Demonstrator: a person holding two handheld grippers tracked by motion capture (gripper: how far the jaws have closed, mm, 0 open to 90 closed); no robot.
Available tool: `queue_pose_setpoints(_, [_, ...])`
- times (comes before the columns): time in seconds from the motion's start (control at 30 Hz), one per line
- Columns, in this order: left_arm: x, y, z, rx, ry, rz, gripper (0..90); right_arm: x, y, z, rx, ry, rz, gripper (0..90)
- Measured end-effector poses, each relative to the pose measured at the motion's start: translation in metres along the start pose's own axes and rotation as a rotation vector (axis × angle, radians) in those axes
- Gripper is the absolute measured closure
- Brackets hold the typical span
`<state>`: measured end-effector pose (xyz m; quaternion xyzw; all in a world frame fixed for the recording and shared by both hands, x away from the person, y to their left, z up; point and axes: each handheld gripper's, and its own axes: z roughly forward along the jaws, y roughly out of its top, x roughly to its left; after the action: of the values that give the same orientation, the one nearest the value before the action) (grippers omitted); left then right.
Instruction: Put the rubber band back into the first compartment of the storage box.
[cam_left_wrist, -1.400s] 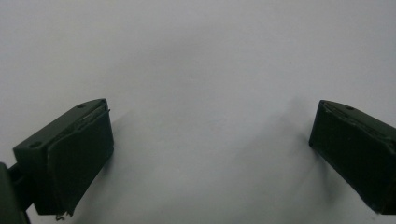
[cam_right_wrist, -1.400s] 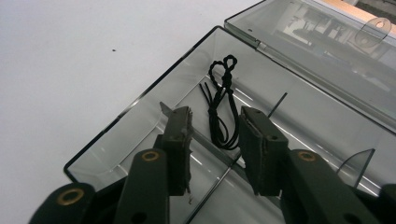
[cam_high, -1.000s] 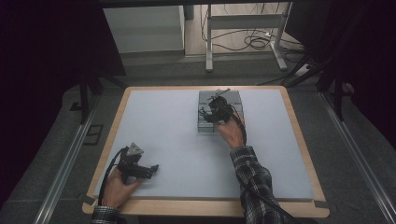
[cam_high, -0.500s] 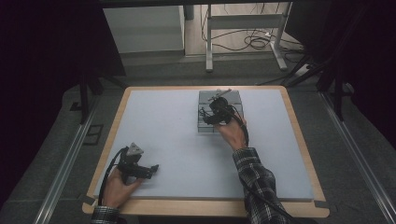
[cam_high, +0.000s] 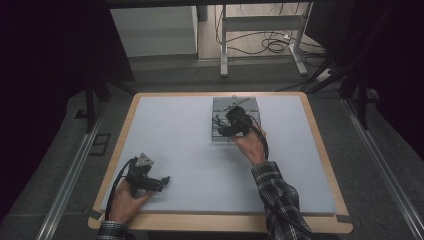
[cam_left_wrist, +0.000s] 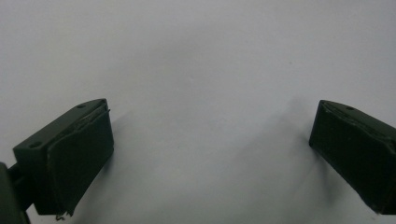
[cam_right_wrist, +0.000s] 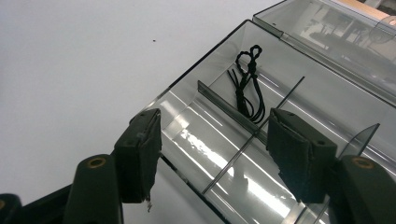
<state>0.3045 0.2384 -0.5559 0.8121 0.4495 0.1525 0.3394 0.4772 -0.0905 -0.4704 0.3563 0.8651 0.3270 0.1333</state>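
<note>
Since a second ago, right gripper (cam_right_wrist: 212, 149) has been spreading its jaws above the clear box (cam_right_wrist: 299, 116) near the table's far edge, releasing the black cord (cam_right_wrist: 245, 86) into a compartment. Left gripper (cam_left_wrist: 210, 158) rests released, empty, near the table's front-left corner.

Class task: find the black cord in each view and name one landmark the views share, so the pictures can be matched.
High view: black cord lies at the left edge of the clear box, beside the right gripper.
Left gripper view: not in it.
Right gripper view: upper centre, in a compartment.
Shared landmark: the box.
</note>
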Motion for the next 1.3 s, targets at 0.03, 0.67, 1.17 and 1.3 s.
queue_pose_setpoints(0.03, [0.000, 0.000, 0.000, 0.000, 0.000, 0.000, 0.0, 0.000, 0.000, -0.001, -0.001, 0.001, 0.005, 34.7])
queue_pose_setpoints(0.67, [0.000, 0.000, 0.000, -0.001, -0.001, -0.001, 0.0, 0.004, -0.009, -0.017, -0.009, 0.021, 0.000, 29.7])
queue_pose_setpoints(1.17, [0.000, 0.000, 0.000, -0.001, -0.001, -0.002, 0.0, 0.010, -0.022, -0.023, 0.014, 0.033, -0.004, 24.2])
queue_pose_setpoints(1.3, [0.000, 0.000, 0.000, -0.001, -0.001, -0.002, 0.0, 0.010, -0.027, -0.025, 0.021, 0.040, -0.003, 23.1])
